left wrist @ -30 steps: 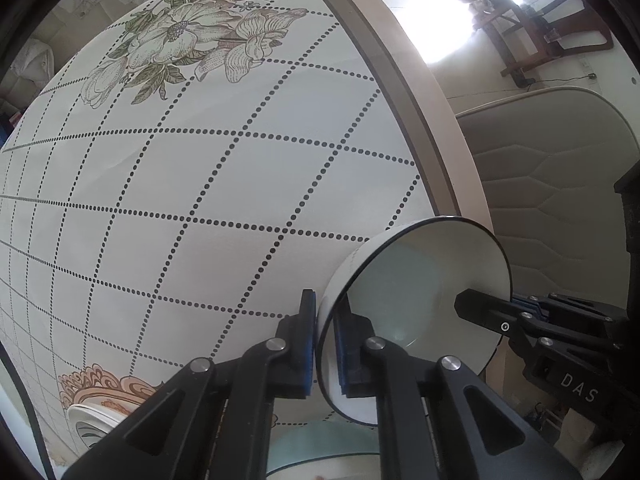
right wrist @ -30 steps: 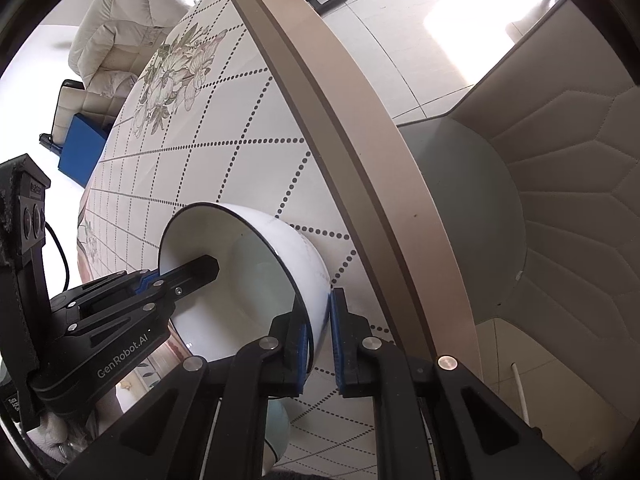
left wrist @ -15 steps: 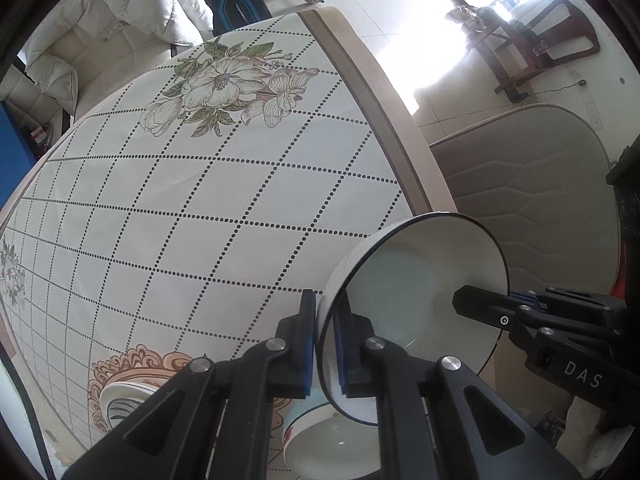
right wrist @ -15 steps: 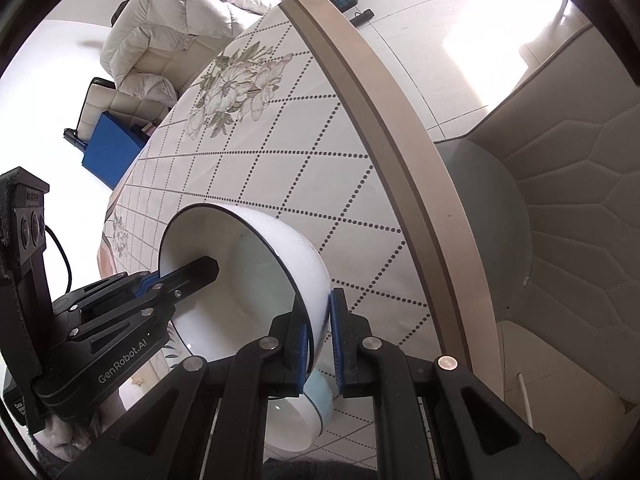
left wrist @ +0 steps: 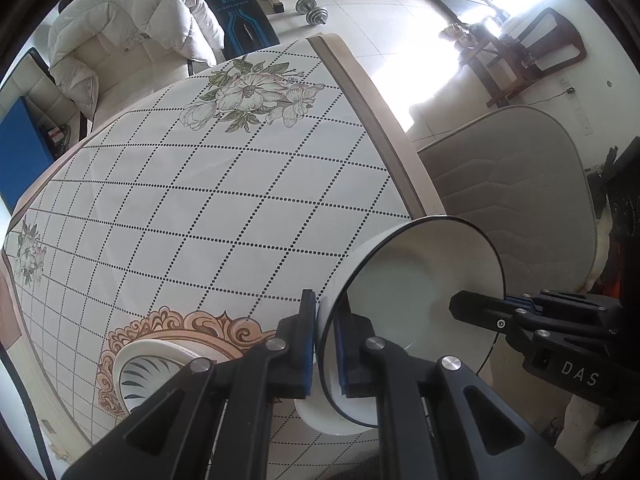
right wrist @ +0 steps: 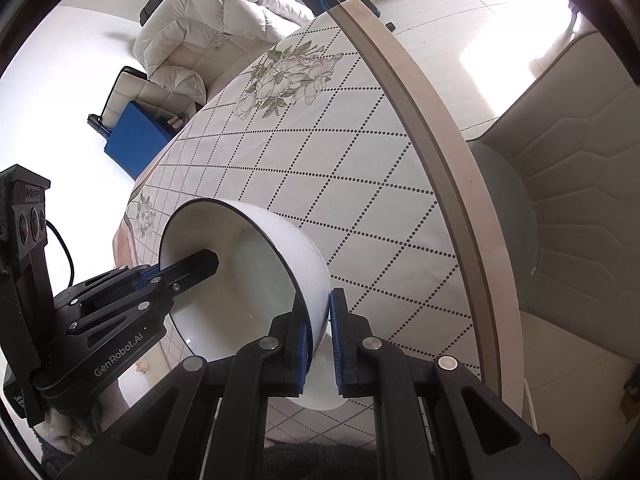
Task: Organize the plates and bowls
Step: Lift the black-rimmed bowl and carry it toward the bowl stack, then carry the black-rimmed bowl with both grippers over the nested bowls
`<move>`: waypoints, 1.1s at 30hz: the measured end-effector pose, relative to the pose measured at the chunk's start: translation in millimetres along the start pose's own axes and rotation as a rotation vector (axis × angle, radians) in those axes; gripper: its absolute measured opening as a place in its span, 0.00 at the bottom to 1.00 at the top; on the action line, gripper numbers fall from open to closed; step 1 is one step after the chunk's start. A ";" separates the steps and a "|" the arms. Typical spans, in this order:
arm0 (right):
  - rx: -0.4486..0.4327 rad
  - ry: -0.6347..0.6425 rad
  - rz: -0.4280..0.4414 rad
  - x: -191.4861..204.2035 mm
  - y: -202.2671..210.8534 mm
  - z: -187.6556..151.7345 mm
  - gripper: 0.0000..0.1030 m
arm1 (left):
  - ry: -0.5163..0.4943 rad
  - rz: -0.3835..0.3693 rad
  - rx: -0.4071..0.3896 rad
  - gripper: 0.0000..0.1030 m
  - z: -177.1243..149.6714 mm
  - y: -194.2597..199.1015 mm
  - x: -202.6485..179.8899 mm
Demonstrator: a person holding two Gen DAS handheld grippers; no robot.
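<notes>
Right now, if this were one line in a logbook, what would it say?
step: lifting bowl | left gripper: clamped on rim | right gripper: clamped on opposite rim | white bowl: tilted above table | patterned dish: on table

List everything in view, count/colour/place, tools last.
white bowl: 1, white with a dark rim, lifted and tipped on its side, both tools clamped on opposite edges.
second bowl: 1, white, on the table beneath the held one, mostly hidden.
patterned plate: 1, white with dark leaf strokes, on the table at the near left.
table: 1, white cloth with a dotted grid and flower prints, tan edge.
padded chair: 1, grey, right of the table.
armchair: 1, cream, beyond the table.
dumbbells: 2, metal, on the floor.
left tool: black, blue pads, shut on the bowl's rim.
right tool: black, blue pads, shut on the opposite rim.
</notes>
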State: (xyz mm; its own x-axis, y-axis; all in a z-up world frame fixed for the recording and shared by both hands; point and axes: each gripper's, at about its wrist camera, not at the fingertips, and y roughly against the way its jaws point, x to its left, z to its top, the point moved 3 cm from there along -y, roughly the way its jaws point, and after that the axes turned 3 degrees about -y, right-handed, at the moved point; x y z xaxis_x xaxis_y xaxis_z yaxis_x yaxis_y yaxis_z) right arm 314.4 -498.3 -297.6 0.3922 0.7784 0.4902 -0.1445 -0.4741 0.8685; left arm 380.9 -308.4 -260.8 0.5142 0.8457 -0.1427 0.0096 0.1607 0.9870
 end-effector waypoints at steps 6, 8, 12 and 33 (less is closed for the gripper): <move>0.003 0.005 0.003 1.6 3.1 -25.3 0.11 | -0.005 -0.007 -0.006 0.07 -23.0 6.2 -1.6; 0.006 0.003 0.001 0.9 2.0 -34.0 0.11 | -0.006 -0.008 -0.001 0.07 -31.4 4.7 -2.3; 0.024 0.002 -0.006 -2.3 -6.9 -48.3 0.11 | -0.007 -0.006 0.016 0.07 -47.4 -2.2 -2.0; 0.134 -0.040 -0.034 -23.5 -72.4 -76.7 0.11 | 0.023 0.007 0.138 0.07 -87.9 -58.8 9.0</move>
State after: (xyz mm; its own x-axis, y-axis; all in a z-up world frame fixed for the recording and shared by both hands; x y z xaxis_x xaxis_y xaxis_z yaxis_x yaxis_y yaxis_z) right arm 246.0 -450.7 -366.4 0.4308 0.7796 0.4547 -0.0086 -0.5003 0.8658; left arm 309.6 -265.5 -326.6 0.4948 0.8584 -0.1356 0.1247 0.0842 0.9886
